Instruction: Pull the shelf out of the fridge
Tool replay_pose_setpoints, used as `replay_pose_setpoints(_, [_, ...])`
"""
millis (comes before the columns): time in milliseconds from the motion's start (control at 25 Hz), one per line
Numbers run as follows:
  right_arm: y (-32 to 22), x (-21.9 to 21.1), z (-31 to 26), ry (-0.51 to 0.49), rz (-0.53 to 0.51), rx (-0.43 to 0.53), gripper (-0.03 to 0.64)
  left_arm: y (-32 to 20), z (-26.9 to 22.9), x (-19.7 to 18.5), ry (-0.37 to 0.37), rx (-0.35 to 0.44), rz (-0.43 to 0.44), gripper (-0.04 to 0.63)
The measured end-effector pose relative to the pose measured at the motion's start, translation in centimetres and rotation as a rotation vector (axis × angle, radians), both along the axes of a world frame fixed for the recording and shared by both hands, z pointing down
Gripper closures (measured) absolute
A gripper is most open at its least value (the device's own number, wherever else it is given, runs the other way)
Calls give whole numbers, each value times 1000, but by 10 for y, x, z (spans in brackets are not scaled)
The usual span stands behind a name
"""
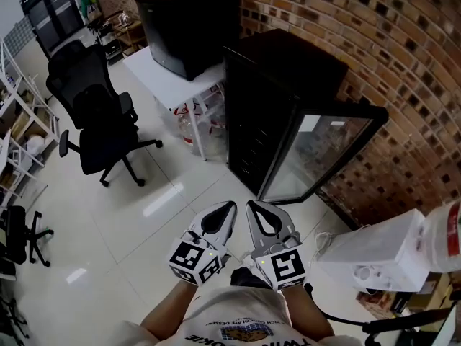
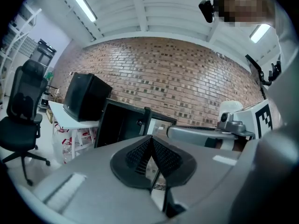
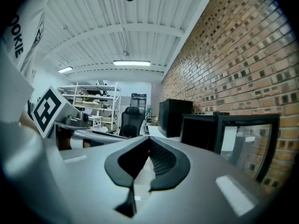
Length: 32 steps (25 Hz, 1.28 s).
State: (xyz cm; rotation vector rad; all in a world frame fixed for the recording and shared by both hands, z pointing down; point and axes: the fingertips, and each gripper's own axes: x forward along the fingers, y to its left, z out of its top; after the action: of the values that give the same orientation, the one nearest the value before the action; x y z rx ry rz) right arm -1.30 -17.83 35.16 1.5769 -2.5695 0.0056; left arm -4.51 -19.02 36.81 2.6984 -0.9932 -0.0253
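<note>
Your fridge (image 1: 284, 85) was a black cabinet standing upright against the brick wall (image 1: 403, 63), with its glass door (image 1: 324, 157) swung wide and its dark opening facing the tiled floor (image 1: 144, 215) ahead of you. The shelf (image 1: 247, 156) sat inside that opening (only faint level lines in the dark, running across its width; nothing finer could be made out). Your left gripper (image 1: 229, 207) and right gripper (image 1: 251, 206) hung side by side, well short of it, each with jaws pressed together on nothing.

The fridge (image 1: 288, 71) stands against the wall (image 1: 403, 49), a table (image 1: 155, 71) beside it, a chair (image 1: 101, 114) farther left.
</note>
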Motion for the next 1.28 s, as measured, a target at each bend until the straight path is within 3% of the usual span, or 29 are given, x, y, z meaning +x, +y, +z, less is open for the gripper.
replay_pose_setpoints(440, [-70, 50, -9, -9, -15, 11, 612, -82, 16, 54, 44, -96, 8, 595])
replay_pose_setpoints(960, [-110, 71, 7, 34, -9, -1, 612, -149, 61, 76, 308, -333, 64, 575])
replay_pose_setpoints(1280, [-161, 55, 23, 60, 1, -10, 612, -222, 106, 86, 431, -449, 117, 535])
